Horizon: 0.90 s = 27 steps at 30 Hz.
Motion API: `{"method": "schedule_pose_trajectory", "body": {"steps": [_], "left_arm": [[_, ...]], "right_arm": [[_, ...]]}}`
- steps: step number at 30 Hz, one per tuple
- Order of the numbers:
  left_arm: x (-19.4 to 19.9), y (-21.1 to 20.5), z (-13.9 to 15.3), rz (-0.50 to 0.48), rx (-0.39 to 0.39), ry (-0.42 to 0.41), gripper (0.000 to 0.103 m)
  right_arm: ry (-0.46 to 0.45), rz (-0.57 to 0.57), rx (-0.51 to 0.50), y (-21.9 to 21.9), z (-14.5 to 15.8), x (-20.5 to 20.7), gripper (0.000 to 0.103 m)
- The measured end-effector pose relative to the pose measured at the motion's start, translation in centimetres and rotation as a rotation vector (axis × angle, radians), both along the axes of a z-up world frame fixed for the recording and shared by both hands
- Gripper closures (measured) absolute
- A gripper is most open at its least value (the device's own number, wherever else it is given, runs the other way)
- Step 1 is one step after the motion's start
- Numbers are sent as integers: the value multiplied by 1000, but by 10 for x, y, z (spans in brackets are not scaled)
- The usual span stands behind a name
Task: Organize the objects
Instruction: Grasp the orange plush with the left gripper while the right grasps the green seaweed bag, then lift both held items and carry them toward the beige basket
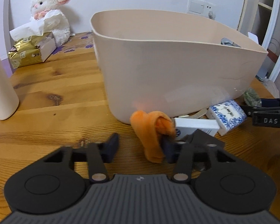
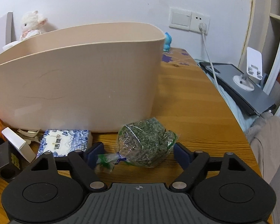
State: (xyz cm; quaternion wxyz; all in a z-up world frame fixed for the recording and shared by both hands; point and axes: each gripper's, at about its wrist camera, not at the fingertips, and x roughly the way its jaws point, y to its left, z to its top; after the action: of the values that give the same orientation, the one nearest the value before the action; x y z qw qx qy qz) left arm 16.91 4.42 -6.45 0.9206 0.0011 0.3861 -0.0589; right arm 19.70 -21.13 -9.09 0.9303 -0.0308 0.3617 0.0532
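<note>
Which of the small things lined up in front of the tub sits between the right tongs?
The clear bag of green dried herbs; the blue-patterned tissue pack lies off to its left.

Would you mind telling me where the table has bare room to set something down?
Bare wood lies between the white cylinder and the beige bin, in front of the gold tissue pack. More lies right of the bin, toward the table edge. Crowded along the bin's front: orange cloth, white box, blue-patterned pack, herb bag.

The left gripper sits low with its fingers spread wide; the right gripper is likewise low, fingers apart.
</note>
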Motion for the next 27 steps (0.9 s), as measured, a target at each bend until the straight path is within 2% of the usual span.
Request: {"method": "schedule_pose_trajectory", "body": {"steps": [2,7,9,10,11,22,25,26,27], "left_arm": [[0,-1,1,-10,-21,5,82],[0,-2,1,-16,-37,12,91],[0,-2,1,-12,-33,13,92],[-1,-2,2,-10,-32,15,92],[-2,-2,2,-9,-32,16,92],[-14,1,7,9,-27,16,93],[-16,3,7,13,-27,20,93],[-16,3,7,12,-27,21,93],[-16,4,7,13,-27,21,93]], "right_arm": [[1,11,17,-1,1,-1,41],[4,25,27,-3,4,-5,67],[8,25,28,-4,5,-7,93],[12,30,34,-6,6,-8,95],[18,33,44,-7,6,-10,103],[17,11,91,-18,11,-28,102],[29,6,94,-21,11,-30,99],[30,9,85,-21,11,-31,95],[31,16,73,-20,11,-33,80]]}}
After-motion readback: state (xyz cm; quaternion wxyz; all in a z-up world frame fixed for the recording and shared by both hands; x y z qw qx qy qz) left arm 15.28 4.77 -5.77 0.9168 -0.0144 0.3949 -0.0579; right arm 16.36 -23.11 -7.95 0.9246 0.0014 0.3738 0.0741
